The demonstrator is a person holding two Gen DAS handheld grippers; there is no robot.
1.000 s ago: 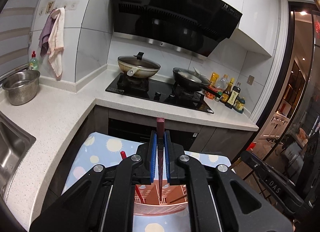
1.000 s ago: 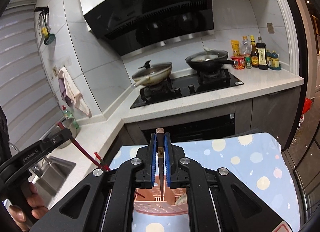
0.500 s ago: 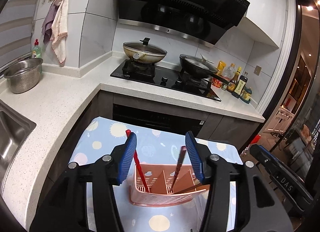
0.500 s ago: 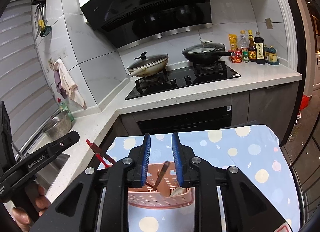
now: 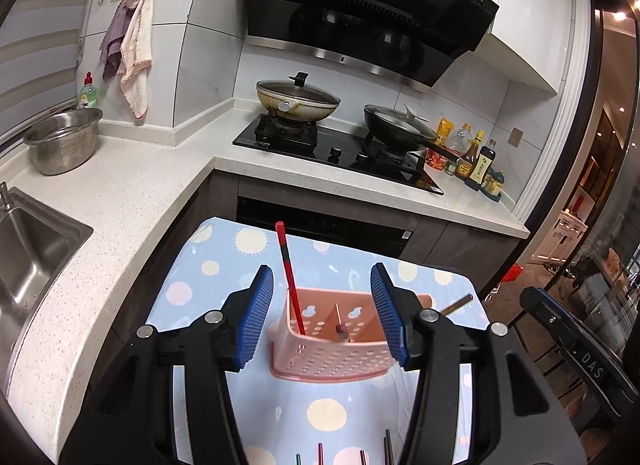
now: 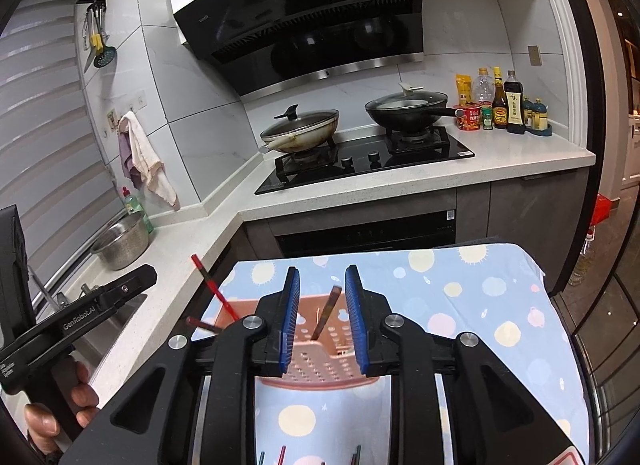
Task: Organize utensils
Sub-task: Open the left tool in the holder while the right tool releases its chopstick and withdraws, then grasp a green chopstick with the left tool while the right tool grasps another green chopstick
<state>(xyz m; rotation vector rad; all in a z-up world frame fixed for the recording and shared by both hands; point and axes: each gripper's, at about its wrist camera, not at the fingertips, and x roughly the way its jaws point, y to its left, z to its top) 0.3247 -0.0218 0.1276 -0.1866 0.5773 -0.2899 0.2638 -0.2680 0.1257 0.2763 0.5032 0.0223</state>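
Note:
A pink perforated utensil basket [image 5: 332, 349] stands on a blue dotted cloth [image 5: 224, 265]. A red chopstick [image 5: 289, 277] leans in its left compartment; a dark chopstick [image 5: 456, 304] leans out to the right. My left gripper [image 5: 322, 319] is open and empty, just above the basket. In the right wrist view, my right gripper [image 6: 322, 319] is open and empty above the basket [image 6: 320, 365], with a brown chopstick [image 6: 326, 311] standing free between its pads. The red chopstick [image 6: 214, 289] leans left. Several more chopstick ends [image 5: 360, 455] lie at the near edge.
White counter [image 5: 120, 193] with a sink [image 5: 28, 249] and a steel colander [image 5: 62, 141] at the left. A stove with two lidded pans [image 5: 298, 99] stands behind, sauce bottles [image 5: 478, 163] at the right. The other gripper [image 6: 80, 317] shows at the left of the right wrist view.
Both grippers were shut on chopsticks over the basket; they opened, let the chopsticks drop into the basket, and have drawn back and up.

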